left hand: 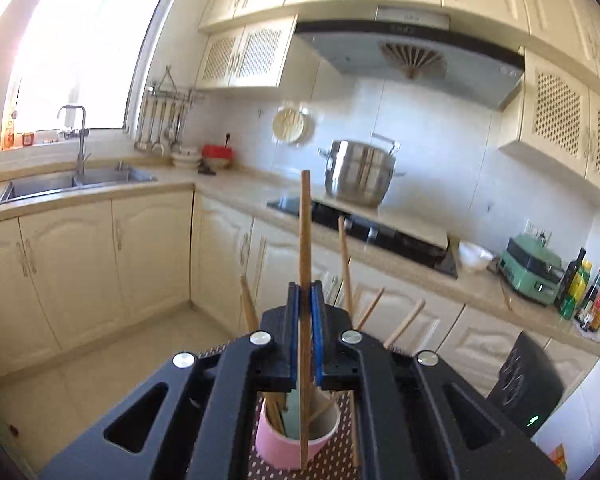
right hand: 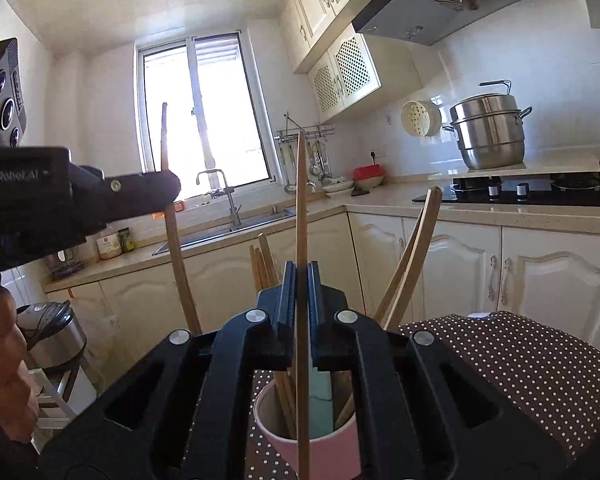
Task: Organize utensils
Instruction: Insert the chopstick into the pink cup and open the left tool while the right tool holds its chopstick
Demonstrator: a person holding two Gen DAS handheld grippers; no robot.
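Left gripper (left hand: pixel 305 300): closed on a wooden chopstick (left hand: pixel 305 240), held upright above the pink cup (left hand: pixel 278 442)
Right gripper (right hand: pixel 300 280): clamped on another chopstick (right hand: pixel 301 200), held upright
Pink cup: stood on the dotted cloth (right hand: pixel 520 360), several chopsticks inside

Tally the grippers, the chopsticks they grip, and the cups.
Grippers: 2, left gripper and right gripper
Gripped chopsticks: 2, left chopstick and right chopstick
Pink cup: 1
Total: 5
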